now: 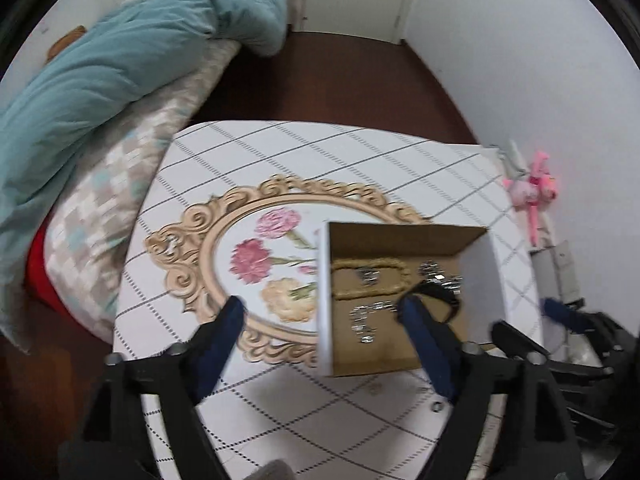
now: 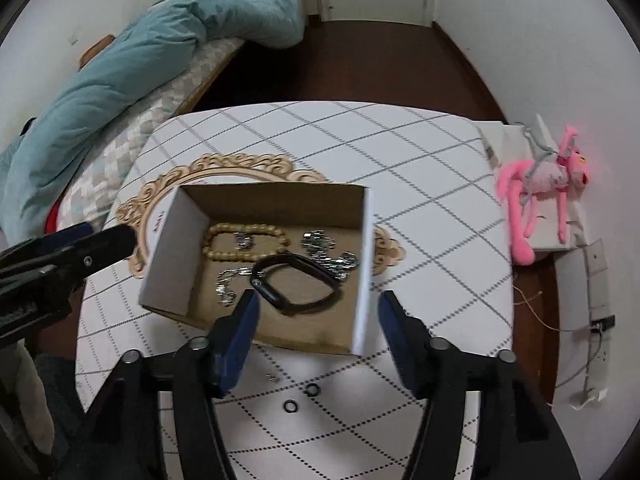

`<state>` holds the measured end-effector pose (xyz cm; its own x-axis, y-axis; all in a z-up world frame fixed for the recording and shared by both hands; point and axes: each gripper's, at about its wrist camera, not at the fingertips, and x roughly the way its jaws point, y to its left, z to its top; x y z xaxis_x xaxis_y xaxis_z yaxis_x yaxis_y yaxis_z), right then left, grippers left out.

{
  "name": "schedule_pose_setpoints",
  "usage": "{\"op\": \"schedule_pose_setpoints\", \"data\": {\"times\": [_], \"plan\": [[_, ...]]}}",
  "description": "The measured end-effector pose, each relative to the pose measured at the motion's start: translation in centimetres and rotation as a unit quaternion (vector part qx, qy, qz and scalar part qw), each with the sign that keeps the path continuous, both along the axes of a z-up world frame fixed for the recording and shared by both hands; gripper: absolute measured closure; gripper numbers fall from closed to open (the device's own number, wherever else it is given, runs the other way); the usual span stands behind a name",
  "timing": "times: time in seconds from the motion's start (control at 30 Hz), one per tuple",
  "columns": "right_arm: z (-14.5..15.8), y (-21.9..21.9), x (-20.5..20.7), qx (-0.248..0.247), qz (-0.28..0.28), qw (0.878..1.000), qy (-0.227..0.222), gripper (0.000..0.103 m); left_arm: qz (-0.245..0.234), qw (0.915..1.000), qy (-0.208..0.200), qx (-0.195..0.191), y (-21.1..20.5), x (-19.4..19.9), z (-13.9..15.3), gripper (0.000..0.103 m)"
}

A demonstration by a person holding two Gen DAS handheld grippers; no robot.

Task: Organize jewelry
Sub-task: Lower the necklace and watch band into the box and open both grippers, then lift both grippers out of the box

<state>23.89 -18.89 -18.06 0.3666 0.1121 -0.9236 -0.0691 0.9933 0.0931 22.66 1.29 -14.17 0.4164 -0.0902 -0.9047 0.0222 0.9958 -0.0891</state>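
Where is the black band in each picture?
Left wrist view: the black band lies in the box, lower right of middle, partly hidden behind a blue finger.
Right wrist view: the black band lies in the box near the picture's middle, fully visible.
Shared landmark: the tan bead bracelet lies just beyond it in the box.

no legible txt anywhere, faint reddish print on outer left wall of cardboard box (image 2: pixel 160 222) in right wrist view, too small n blurred to read, no brands, nos or signs
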Motion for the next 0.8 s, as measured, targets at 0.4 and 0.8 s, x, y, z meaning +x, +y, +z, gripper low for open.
{"op": "schedule_pose_setpoints", "data": {"times": [0.4, 0.8], "plan": [[-0.4, -0.5, -0.5, -0.059, -0.03, 0.998, -0.01, 0.0, 0.003, 0.9982, -0.018, 0.056, -1.0, -1.1, -1.6, 0.0], [4.8, -0.9, -2.9, -0.036, -0.045, 0.996, -0.062, 0.0, 0.004, 0.9963, -0.062, 0.058, -1.0, -3.1, 3.2, 0.0]]}}
